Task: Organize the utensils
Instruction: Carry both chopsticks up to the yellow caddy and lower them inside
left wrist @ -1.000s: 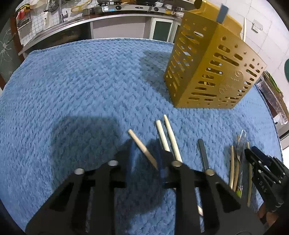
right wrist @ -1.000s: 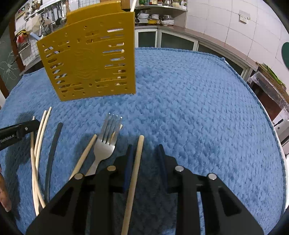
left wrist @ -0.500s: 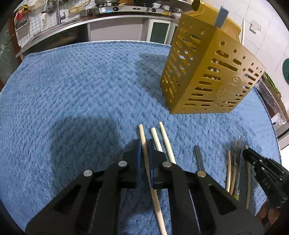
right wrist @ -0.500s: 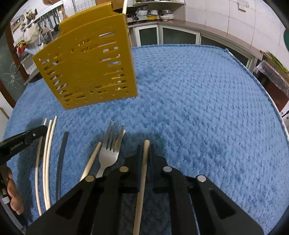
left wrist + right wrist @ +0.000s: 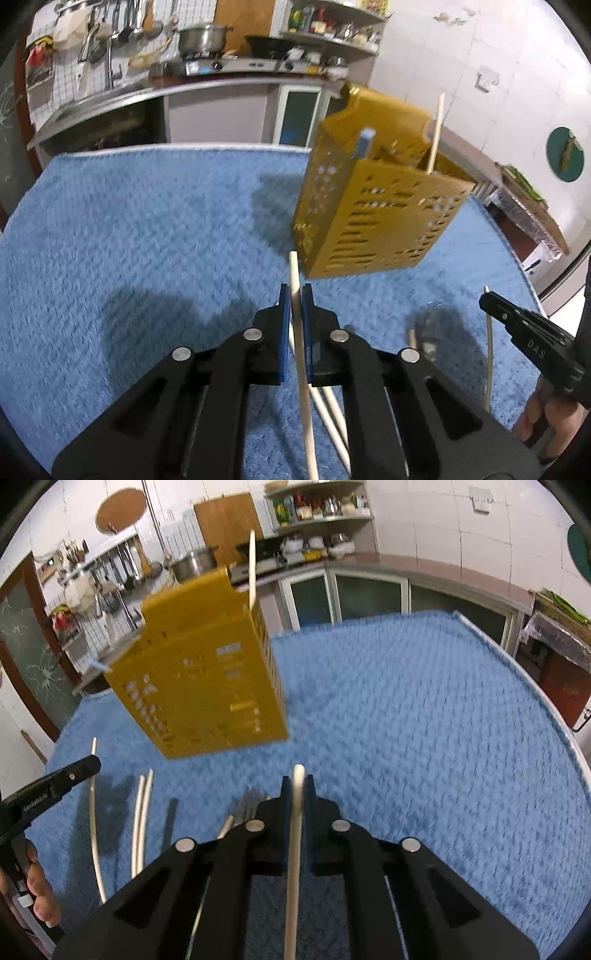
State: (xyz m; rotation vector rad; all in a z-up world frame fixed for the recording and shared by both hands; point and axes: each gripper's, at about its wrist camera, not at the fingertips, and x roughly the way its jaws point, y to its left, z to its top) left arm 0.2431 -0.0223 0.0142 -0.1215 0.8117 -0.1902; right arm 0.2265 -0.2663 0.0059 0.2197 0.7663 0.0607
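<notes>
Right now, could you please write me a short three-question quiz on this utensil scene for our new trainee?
1. True or false: the left gripper is shut on a chopstick.
2. What does the right gripper hold? A) the fork B) a pale chopstick C) nothing
3. Fill in: a single chopstick stands up out of the yellow ____ on the blue cloth.

Key: 1 true; 2 B; 3 holder.
</notes>
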